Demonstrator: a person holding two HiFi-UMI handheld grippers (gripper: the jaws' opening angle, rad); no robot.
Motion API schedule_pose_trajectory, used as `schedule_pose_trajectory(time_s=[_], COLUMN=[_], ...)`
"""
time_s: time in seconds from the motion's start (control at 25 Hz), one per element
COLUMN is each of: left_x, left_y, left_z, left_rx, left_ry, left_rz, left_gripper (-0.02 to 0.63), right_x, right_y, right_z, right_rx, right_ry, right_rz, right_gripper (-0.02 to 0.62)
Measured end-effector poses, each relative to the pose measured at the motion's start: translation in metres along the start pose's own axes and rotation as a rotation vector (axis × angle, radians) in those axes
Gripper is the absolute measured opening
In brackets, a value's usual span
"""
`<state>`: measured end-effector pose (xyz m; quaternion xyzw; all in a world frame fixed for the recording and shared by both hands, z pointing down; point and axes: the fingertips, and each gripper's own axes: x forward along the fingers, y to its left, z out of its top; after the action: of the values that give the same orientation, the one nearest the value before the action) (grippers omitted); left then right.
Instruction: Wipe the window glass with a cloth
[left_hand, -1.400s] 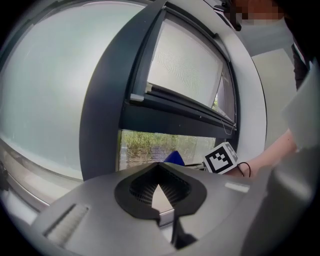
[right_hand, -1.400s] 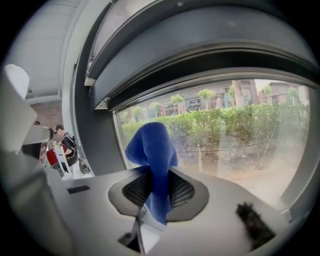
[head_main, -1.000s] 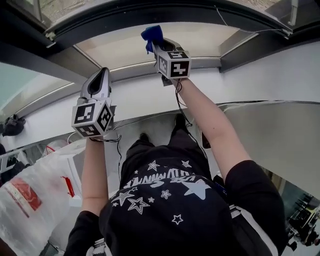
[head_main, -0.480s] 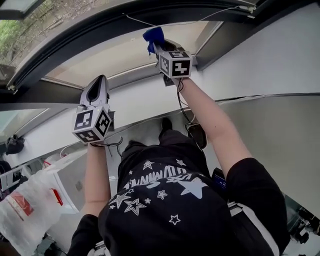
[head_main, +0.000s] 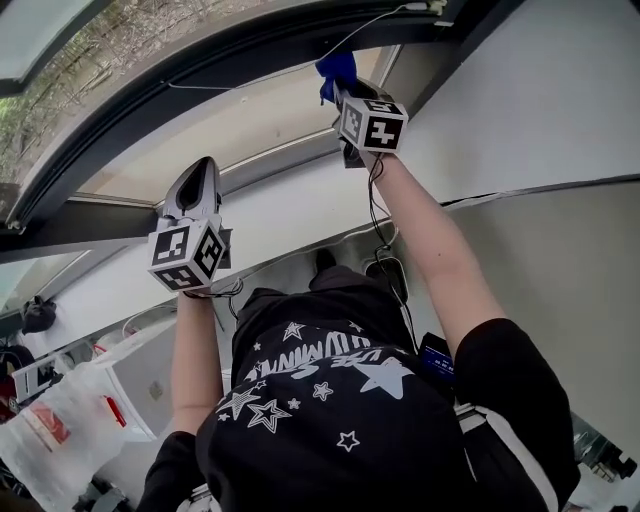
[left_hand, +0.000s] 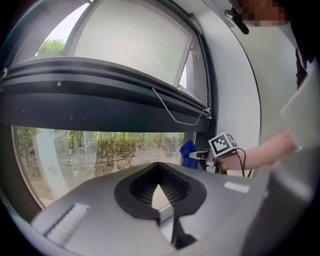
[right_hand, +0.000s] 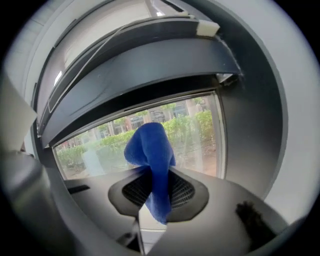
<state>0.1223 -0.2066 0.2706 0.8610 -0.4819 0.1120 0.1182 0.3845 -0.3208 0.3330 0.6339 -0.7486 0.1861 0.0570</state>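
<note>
At the dark-framed window glass (right_hand: 192, 132), greenery beyond: holds the blue cloth (right_hand: 152, 160) pinched upright in the right gripper (head_main: 342, 88), pane near and straight ahead, with the left gripper (left_hand: 159, 194) closed empty, lower and farther back.

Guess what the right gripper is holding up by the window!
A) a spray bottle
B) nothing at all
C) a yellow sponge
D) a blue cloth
D: in the right gripper view, the right gripper has its jaws shut on a blue cloth, which sticks up in front of the window glass.
</note>
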Motion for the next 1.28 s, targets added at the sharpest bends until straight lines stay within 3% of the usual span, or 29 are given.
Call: schedule_pose_trajectory(time_s=[0.52,0.72,0.96,1.28], left_x=[0.021,0.004,-0.039,-0.140], left_y=[-0.031,-0.015,0.039,0.152], left_z=[0.003,-0.004,-0.031,-0.075], left_rx=[0.009,-0.005,-0.068,-0.125], left_ry=[-0.002,-0.032,-0.047,-0.032], left_rz=[-0.035,0.008,0.081,0.227], left_gripper=[0.009,0.009,0.009,0.009], right_x=[-0.022,-0.030,-0.038,-0.005], right_y=[-0.077,-0.068,0.017,0.225], right_z=[0.013,0.010,-0.016,-0.082], right_rx=[0.069,0.050,0.037,-0.084], right_ry=[-0.040,-0.038,-0.012,0.092], right_rz=[-0.160,-0.174,-0.083,0.176], right_gripper=[0.074,0.075,0.074,0.075])
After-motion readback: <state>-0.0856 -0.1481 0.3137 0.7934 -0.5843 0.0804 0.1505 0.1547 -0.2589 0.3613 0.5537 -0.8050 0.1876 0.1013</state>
